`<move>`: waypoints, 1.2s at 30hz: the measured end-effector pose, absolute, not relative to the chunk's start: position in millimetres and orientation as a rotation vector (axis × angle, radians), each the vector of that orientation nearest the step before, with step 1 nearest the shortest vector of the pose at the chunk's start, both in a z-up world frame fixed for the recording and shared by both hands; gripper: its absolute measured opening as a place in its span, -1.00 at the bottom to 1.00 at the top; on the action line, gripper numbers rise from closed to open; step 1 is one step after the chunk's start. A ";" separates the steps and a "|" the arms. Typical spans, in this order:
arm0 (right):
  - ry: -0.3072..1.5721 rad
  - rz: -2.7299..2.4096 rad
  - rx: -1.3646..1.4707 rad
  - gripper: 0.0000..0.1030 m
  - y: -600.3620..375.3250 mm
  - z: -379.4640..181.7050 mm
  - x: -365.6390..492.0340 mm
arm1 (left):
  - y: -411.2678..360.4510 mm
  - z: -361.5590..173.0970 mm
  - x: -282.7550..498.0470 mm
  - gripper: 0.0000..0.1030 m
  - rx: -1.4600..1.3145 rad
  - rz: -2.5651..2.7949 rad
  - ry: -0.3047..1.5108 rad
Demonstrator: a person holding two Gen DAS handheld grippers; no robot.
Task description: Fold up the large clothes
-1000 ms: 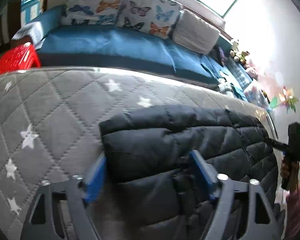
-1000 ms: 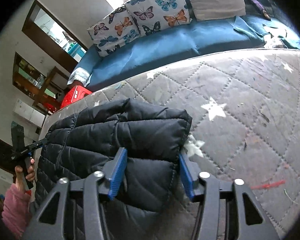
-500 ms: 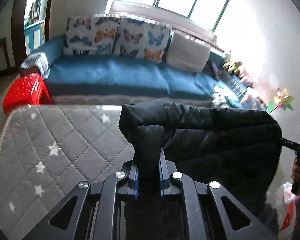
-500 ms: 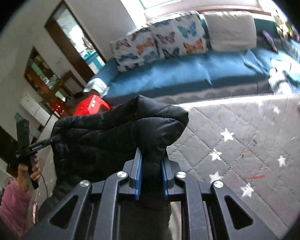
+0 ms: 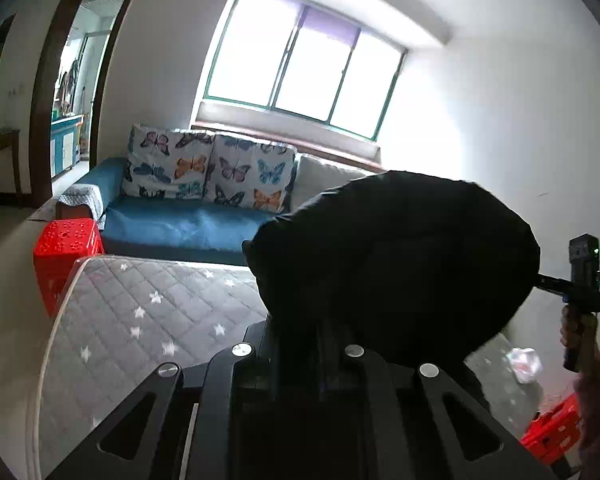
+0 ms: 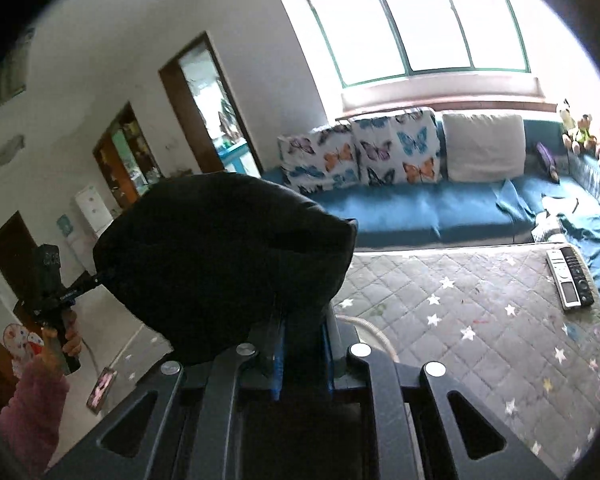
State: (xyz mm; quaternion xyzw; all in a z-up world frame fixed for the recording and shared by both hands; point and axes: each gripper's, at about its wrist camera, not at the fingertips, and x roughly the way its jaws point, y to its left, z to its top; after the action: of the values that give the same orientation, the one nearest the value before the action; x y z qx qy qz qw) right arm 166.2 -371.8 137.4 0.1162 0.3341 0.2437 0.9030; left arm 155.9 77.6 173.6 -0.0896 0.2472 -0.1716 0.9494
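Left hand-held gripper [image 5: 296,344] clamped on one end of the black jacket [image 5: 396,264], fingers pinched together on the fabric; right hand-held gripper [image 6: 300,344] likewise clamped on the other end, blue pads just visible under the cloth. Jacket is off the mattress [image 6: 480,312], held up in the air and stretched between the two grippers, long axis running left-right from one gripper to the other, bulk bulging up and sagging in front of each lens. Mattress lies below and ahead of both; in the left view it's down-left of the jacket, in the right view down-right. Neither gripper is nearer, each has its own end. Judgement: next move probably lowers the jacket forward onto the mattress, so the drop direction is down and away. Remotes [image 6: 570,278] sit near the mattress's far right edge, well apart from the jacket. Further back: red stool [image 5: 68,256], blue sofa [image 6: 420,208] with butterfly cushions [image 6: 360,156], window [image 5: 300,76]. No readable writing or brand anywhere.
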 end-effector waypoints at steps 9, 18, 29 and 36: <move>0.607 0.561 0.221 -0.67 -371.8 115.9 58.6 | 96.1 125.5 -23.0 -0.74 -0.204 -0.368 0.450; 0.643 0.589 0.169 -0.64 -363.2 45.7 -3.4 | 95.7 27.5 -120.3 -0.74 -0.275 -0.348 0.523; 0.706 0.578 0.065 -0.56 -356.8 -29.2 -25.3 | 100.5 -60.6 -153.3 -0.74 -0.324 -0.303 0.658; 0.755 0.495 -0.062 -0.65 -348.4 -41.6 -32.3 | 130.2 -31.3 -180.3 -0.74 -0.283 -0.216 0.689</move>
State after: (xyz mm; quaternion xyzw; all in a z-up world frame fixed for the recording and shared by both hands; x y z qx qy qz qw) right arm -32.3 -348.4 -41.6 -0.0298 0.3649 0.2393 0.8993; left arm -180.3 130.2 -31.3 -0.1382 0.3357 -0.1055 0.9258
